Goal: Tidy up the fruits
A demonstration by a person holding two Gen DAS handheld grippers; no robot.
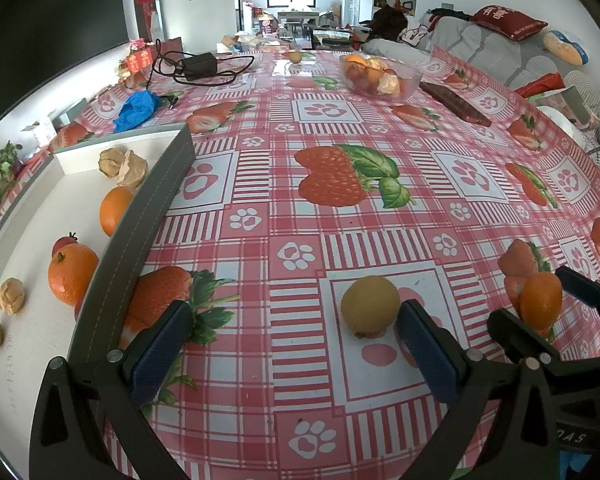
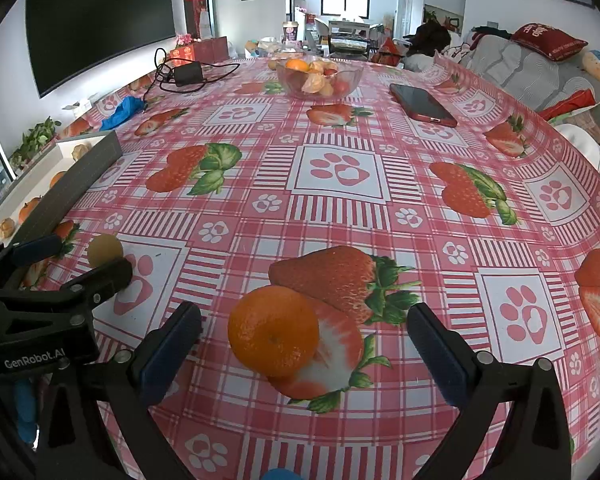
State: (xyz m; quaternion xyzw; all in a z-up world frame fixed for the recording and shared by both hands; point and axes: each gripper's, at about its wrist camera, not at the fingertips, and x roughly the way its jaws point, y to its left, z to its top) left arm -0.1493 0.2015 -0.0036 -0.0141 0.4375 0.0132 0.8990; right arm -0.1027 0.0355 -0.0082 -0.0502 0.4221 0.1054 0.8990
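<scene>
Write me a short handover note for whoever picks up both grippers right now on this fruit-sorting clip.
Left gripper: open, empty; a yellow-brown round fruit lies on the tablecloth between its fingers, near the right one.
Right gripper: open, empty; a mandarin lies on the cloth between its fingers.
Done: the white tray at left holds oranges, a small red fruit, husked and brownish pieces.
Left: those two loose fruits, plus the glass bowl of fruit far across the table.

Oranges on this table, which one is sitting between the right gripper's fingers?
The loose orange on the tablecloth, alone between the open right gripper; the others lie in the tray or bowl.
</scene>
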